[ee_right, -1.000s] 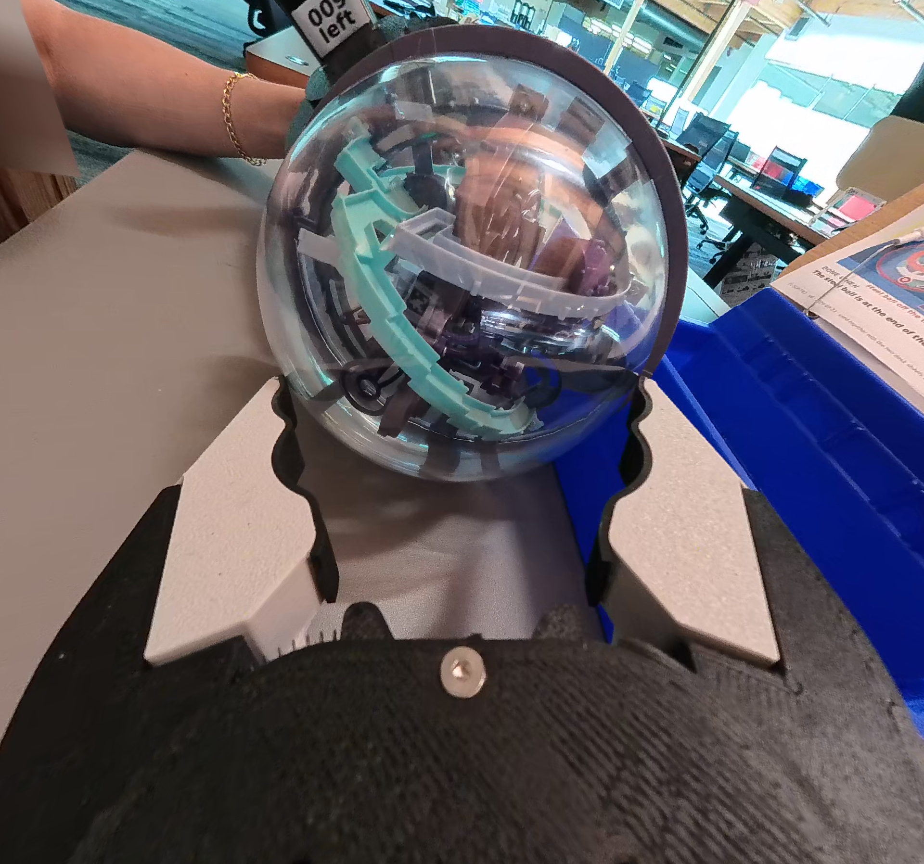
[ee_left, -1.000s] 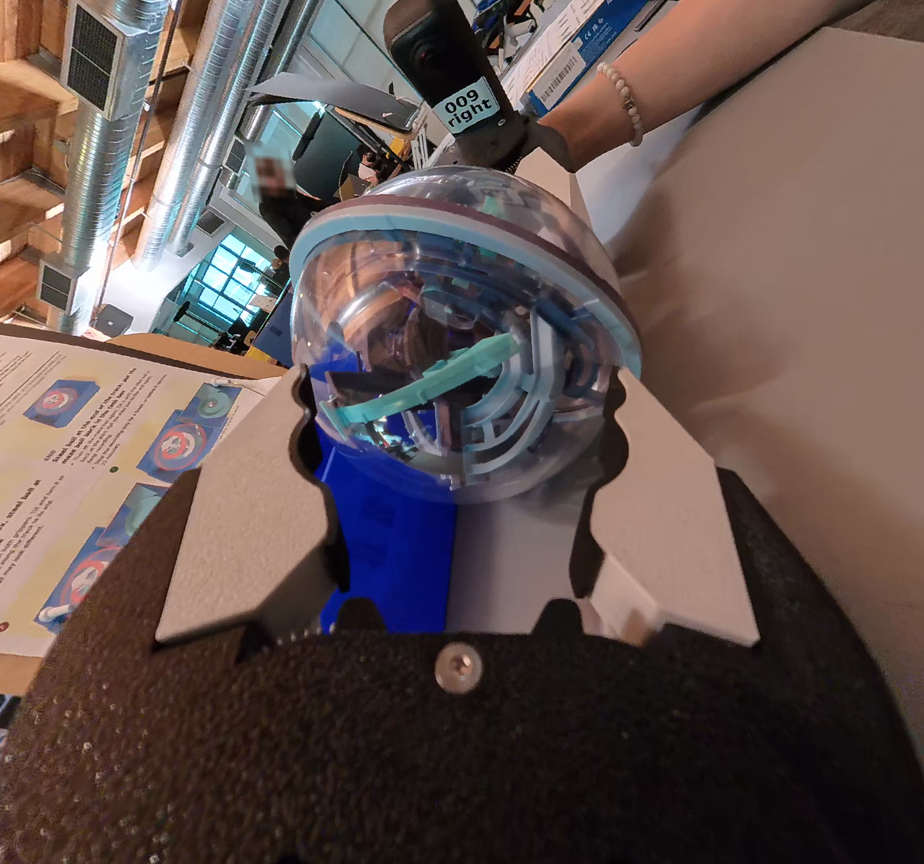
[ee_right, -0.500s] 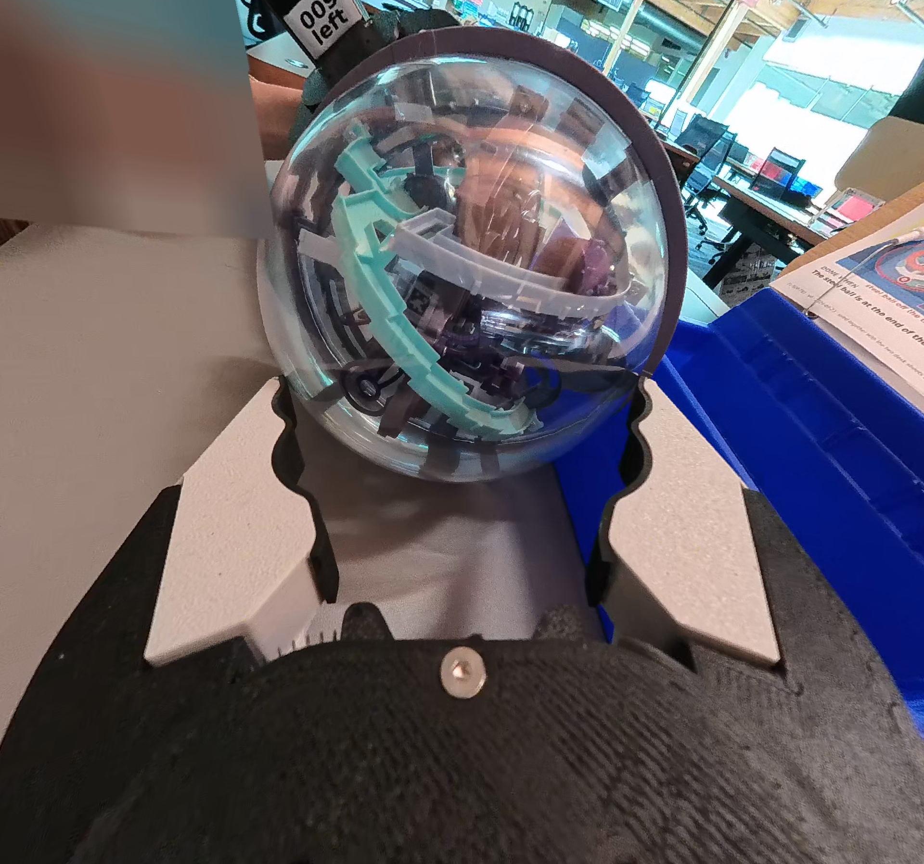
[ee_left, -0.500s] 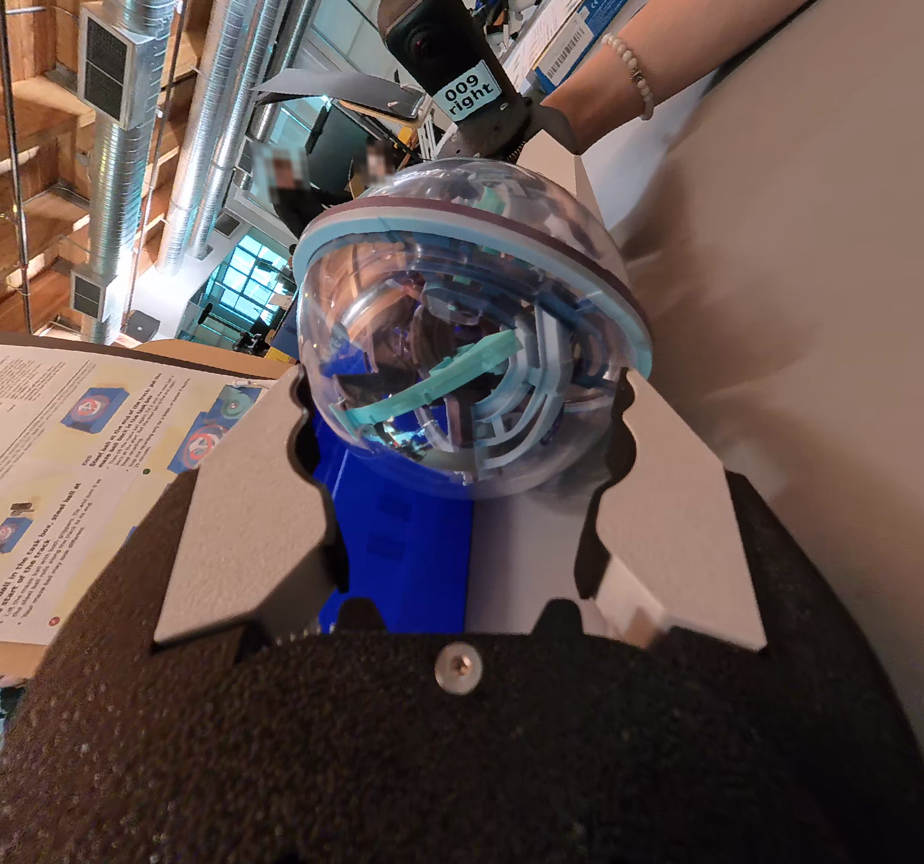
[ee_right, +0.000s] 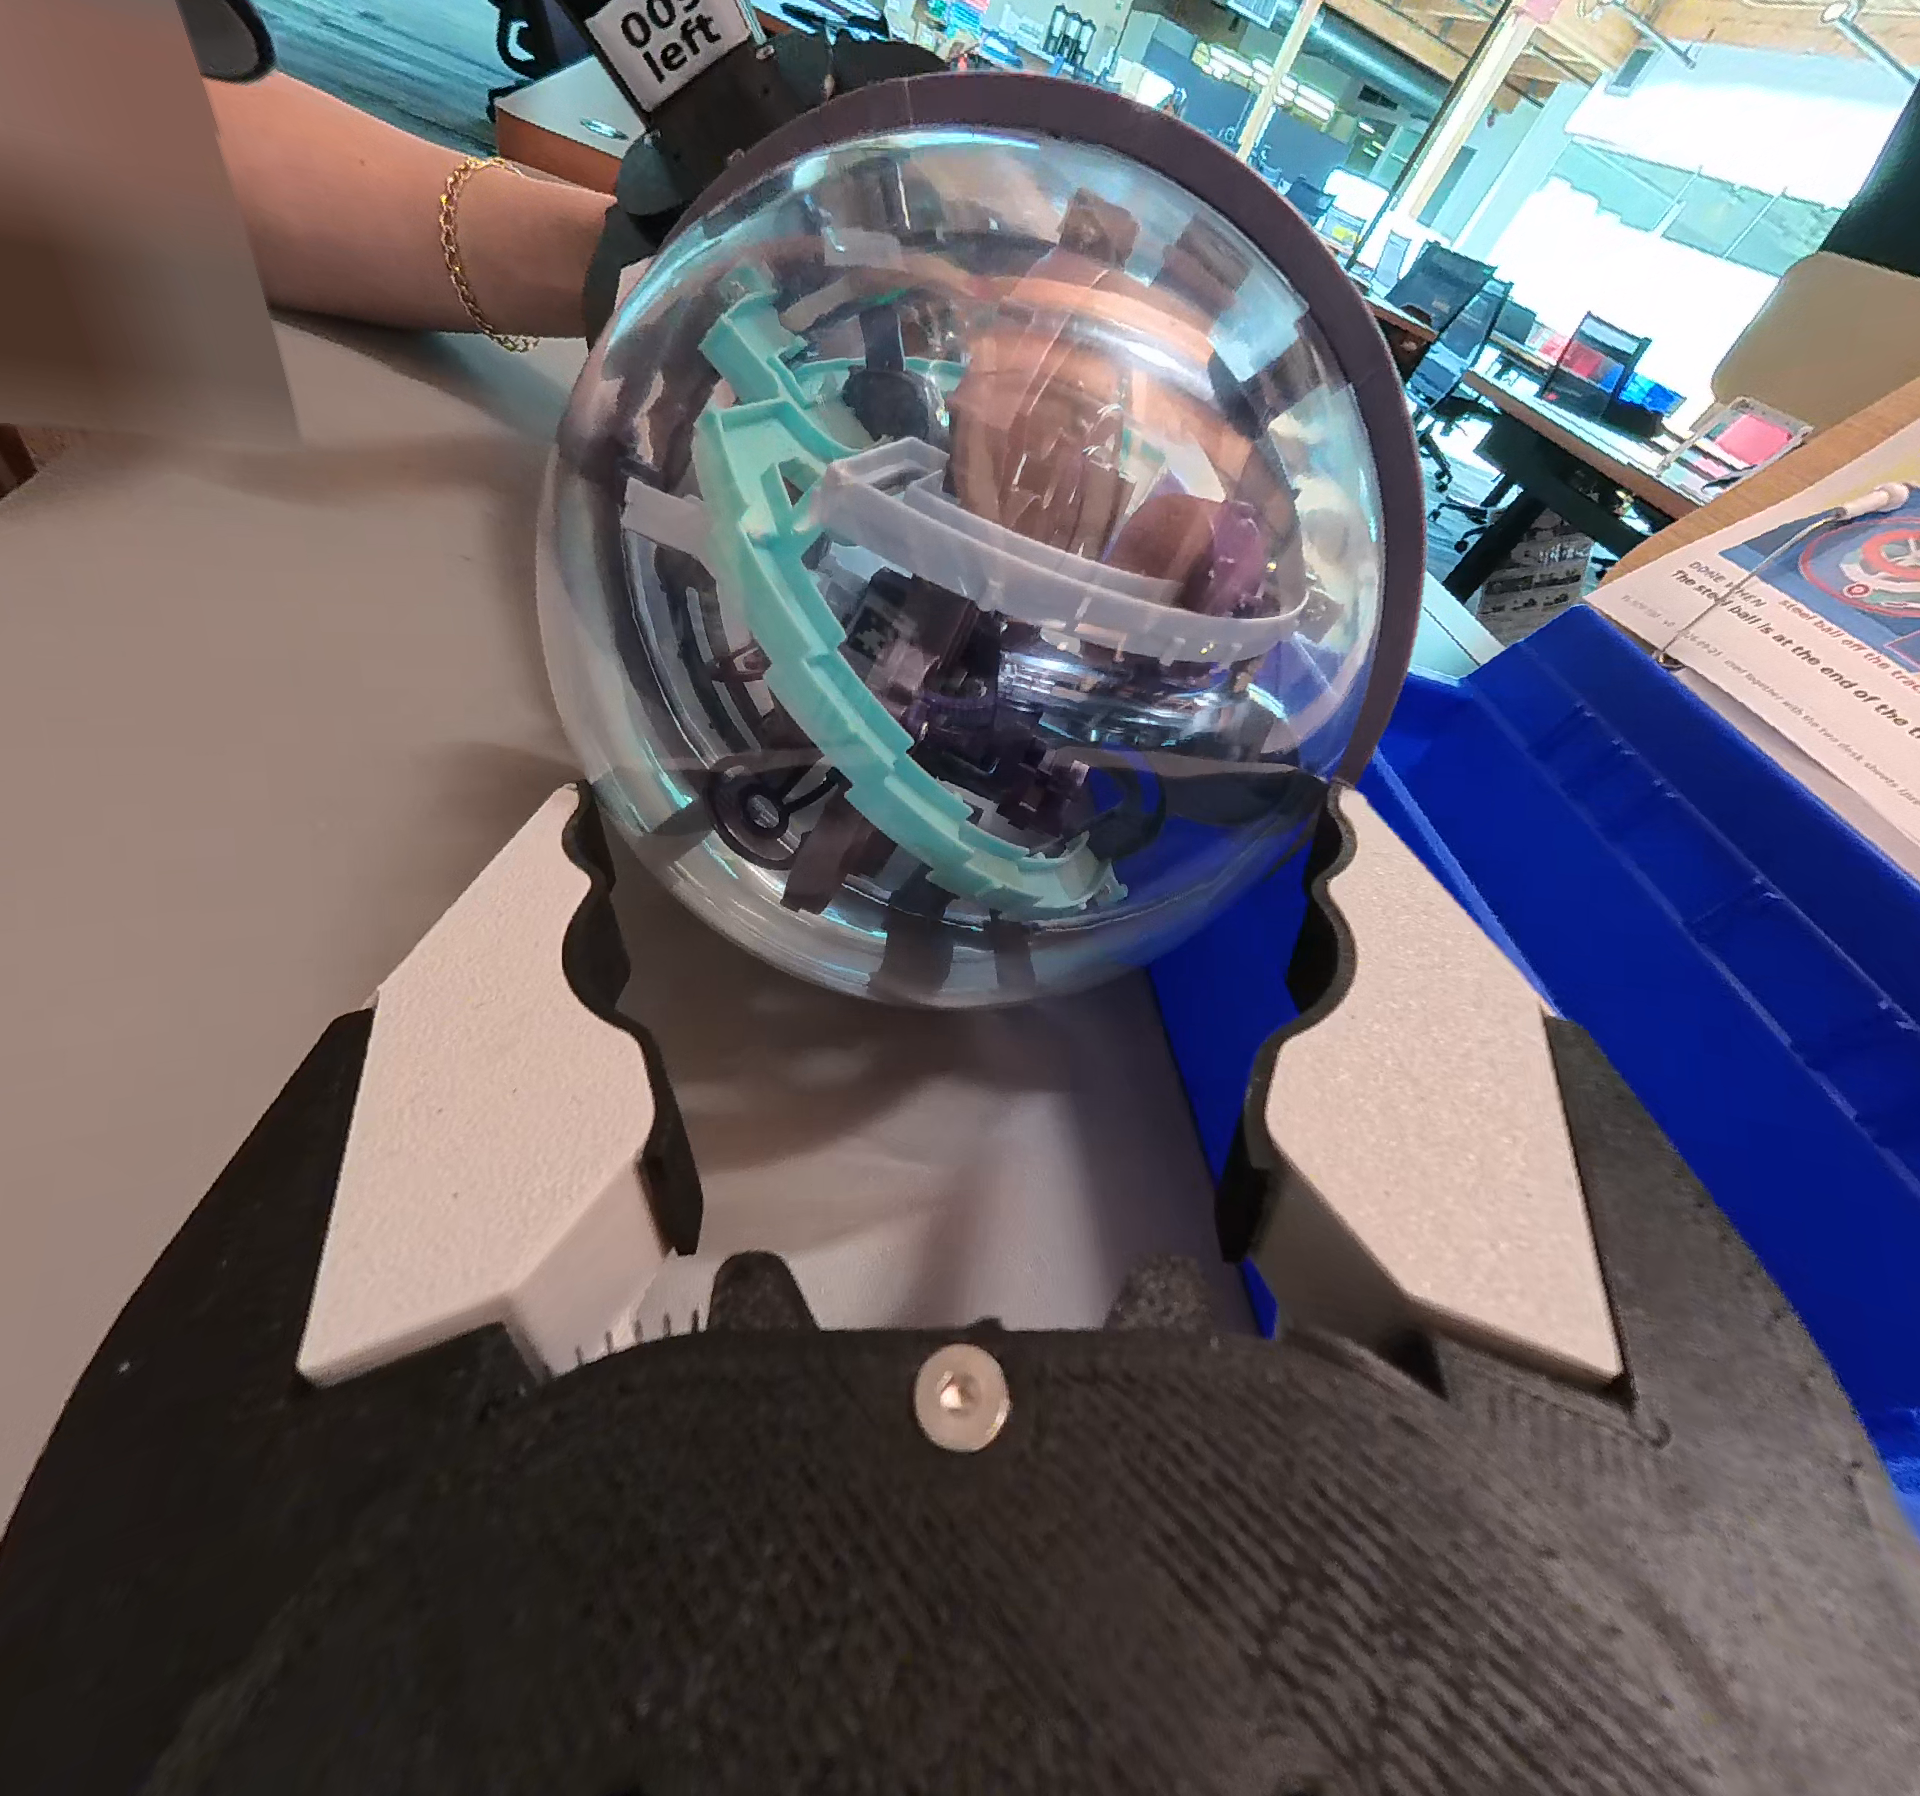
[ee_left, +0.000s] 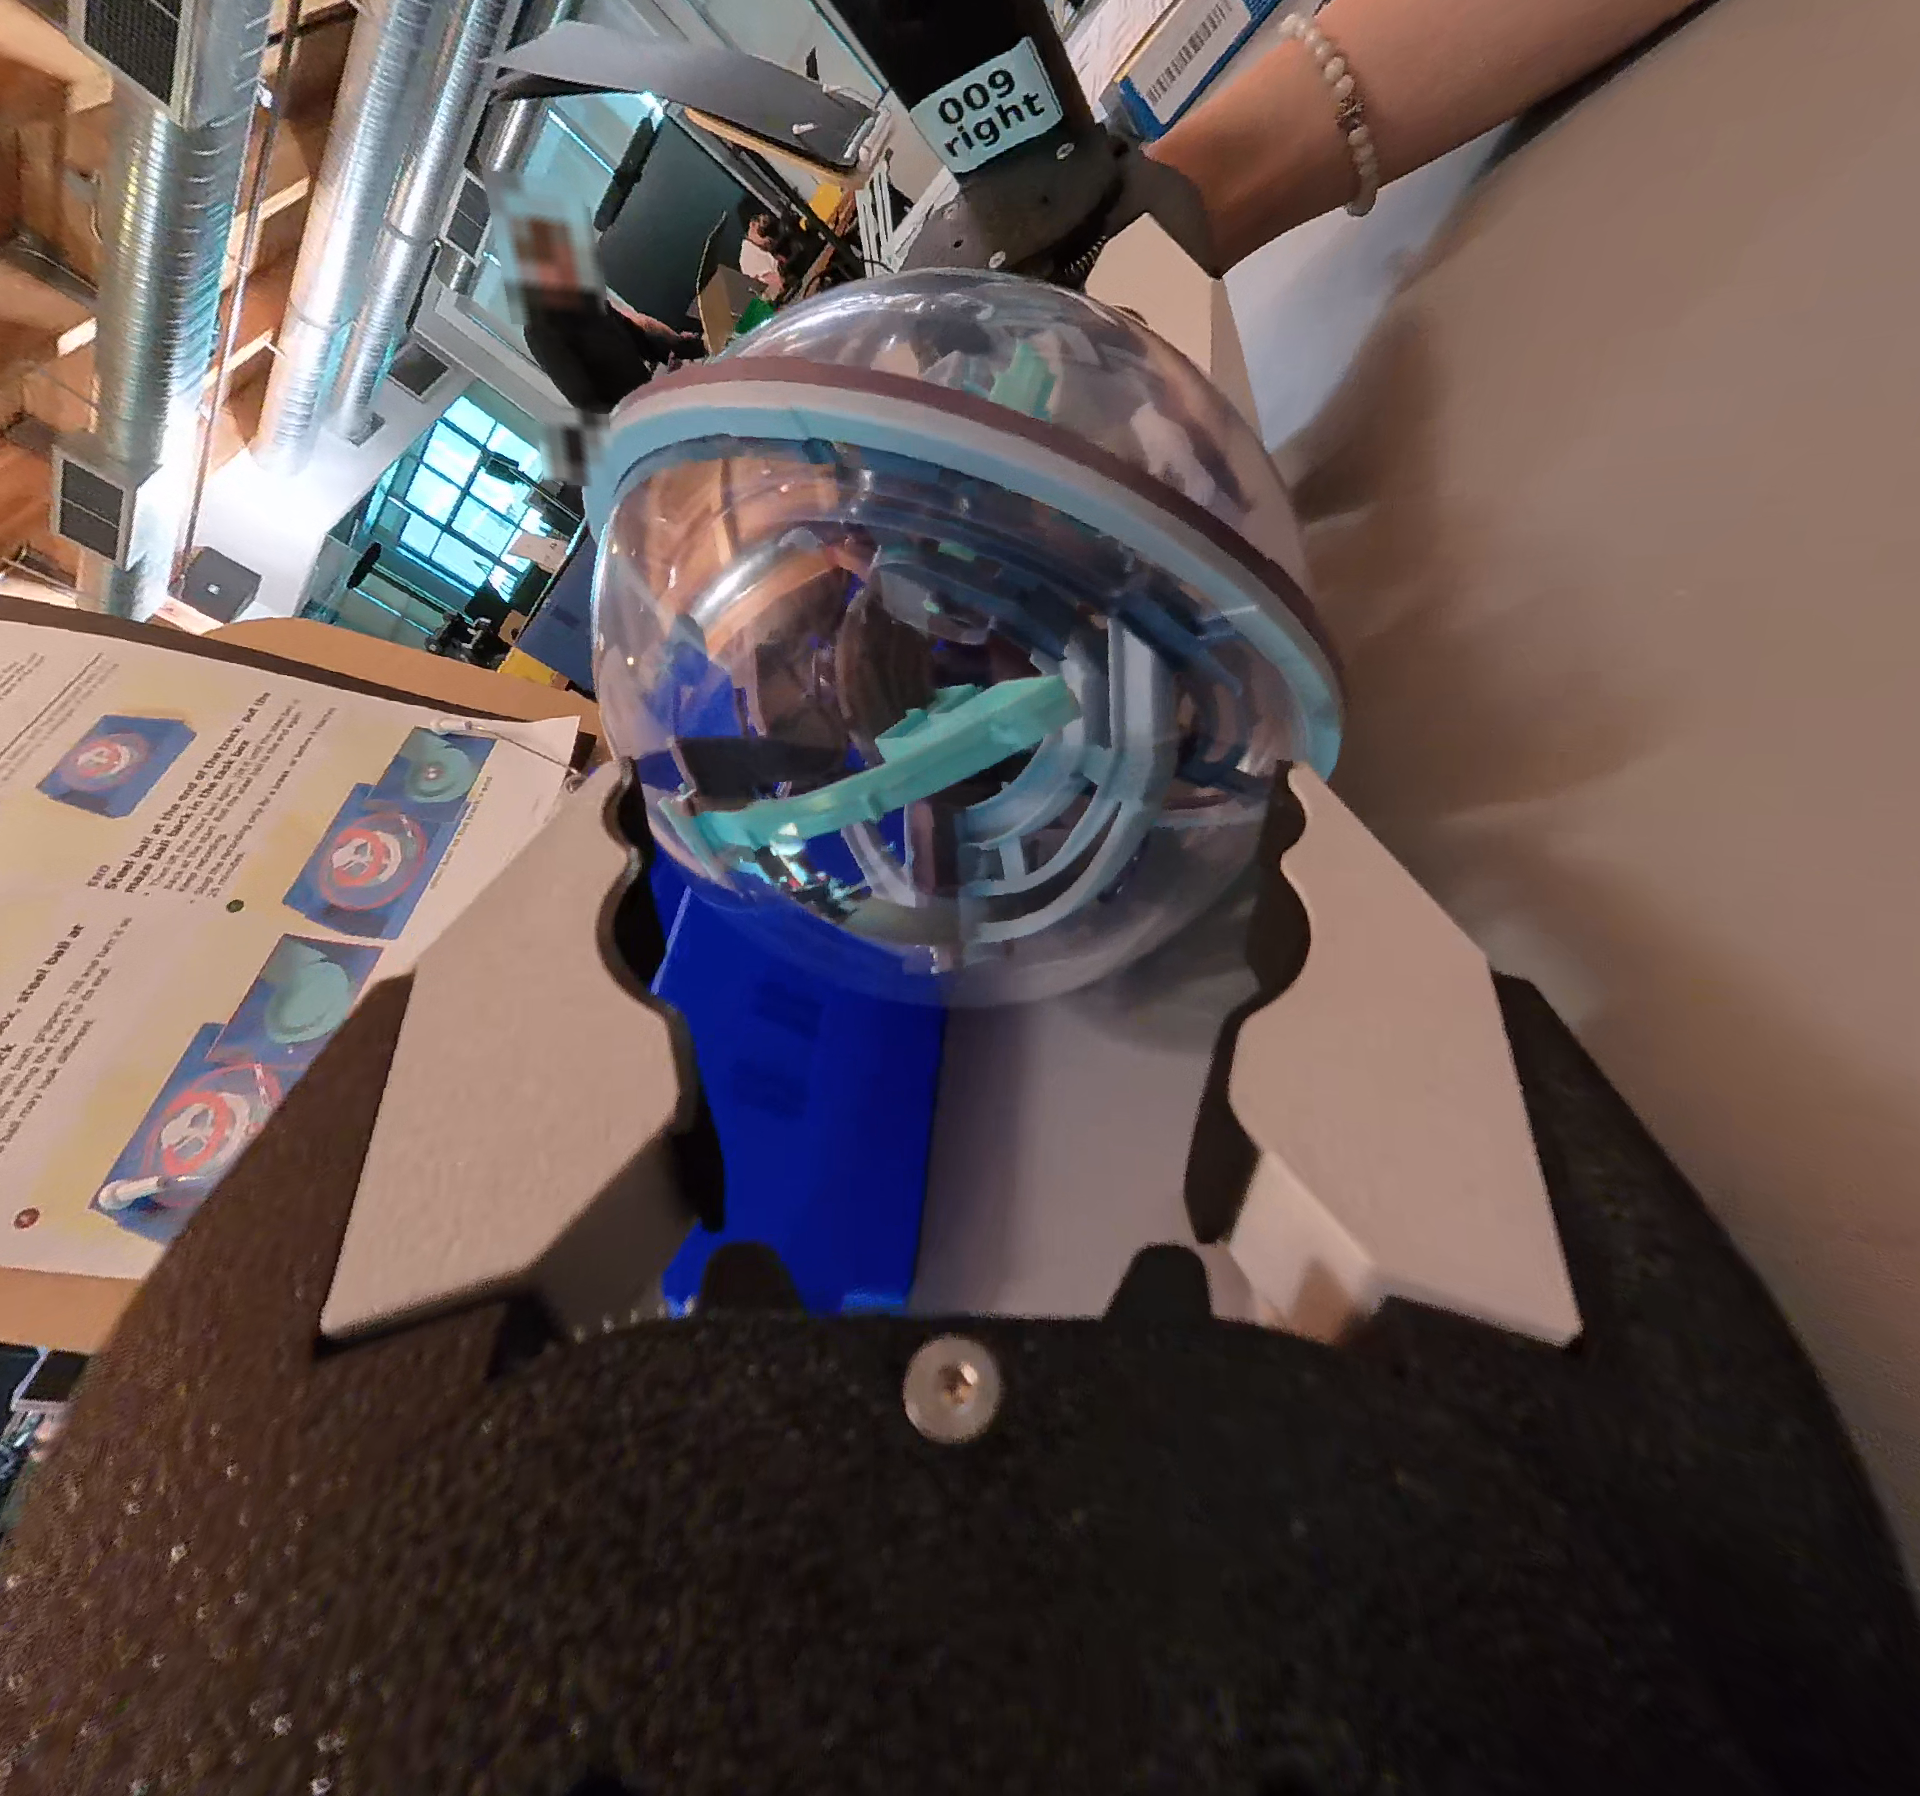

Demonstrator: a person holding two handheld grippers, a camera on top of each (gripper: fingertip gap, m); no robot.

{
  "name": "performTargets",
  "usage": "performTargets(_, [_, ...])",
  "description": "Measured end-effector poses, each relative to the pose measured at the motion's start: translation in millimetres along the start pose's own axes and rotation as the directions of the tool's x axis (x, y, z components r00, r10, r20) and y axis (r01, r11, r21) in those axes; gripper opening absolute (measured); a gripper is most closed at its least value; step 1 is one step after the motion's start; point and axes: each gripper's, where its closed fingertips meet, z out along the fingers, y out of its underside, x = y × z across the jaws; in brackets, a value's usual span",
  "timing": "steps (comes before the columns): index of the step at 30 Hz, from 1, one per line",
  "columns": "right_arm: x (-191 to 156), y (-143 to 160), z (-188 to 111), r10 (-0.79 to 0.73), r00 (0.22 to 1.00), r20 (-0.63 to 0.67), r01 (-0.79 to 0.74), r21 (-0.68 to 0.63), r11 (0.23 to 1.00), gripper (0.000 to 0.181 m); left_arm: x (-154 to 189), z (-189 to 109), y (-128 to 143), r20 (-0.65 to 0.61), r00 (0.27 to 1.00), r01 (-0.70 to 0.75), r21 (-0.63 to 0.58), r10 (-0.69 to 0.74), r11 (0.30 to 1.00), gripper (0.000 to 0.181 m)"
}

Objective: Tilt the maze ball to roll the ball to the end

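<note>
The maze ball is a clear sphere with teal, grey and purple tracks inside and a dark band round its middle. It is held off the grey table between both grippers. My left gripper is shut on one side of it. My right gripper is shut on the opposite side of the maze ball. The right gripper's camera post shows behind the ball in the left wrist view, and the left gripper's post shows behind it in the right wrist view. I cannot clearly make out the small ball inside.
A blue bin sits beside the ball, also seen in the left wrist view. A printed instruction sheet on cardboard lies beyond it. The grey table lies below. The person's forearms hold the grippers.
The ball and both grippers have tilted a little together; in the left wrist view the background has shifted. Both grips on the ball are unchanged.
</note>
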Motion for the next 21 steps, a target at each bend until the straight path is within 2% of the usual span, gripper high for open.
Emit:
performTargets(6, [0.1,-3.8,1.2,-0.034,0.999,-0.019,0.034,0.006,0.999,0.132,-0.6,-0.6,1.9,-0.006,0.999,0.044,-0.015,-0.044,0.999,0.113])
performTargets(21, [-1.2,2.0,-1.6,0.023,0.999,0.028,-0.023,0.010,1.000,0.130,-0.5,-1.0,-9.5,-0.025,0.995,0.092,0.005,-0.092,0.996,0.109])
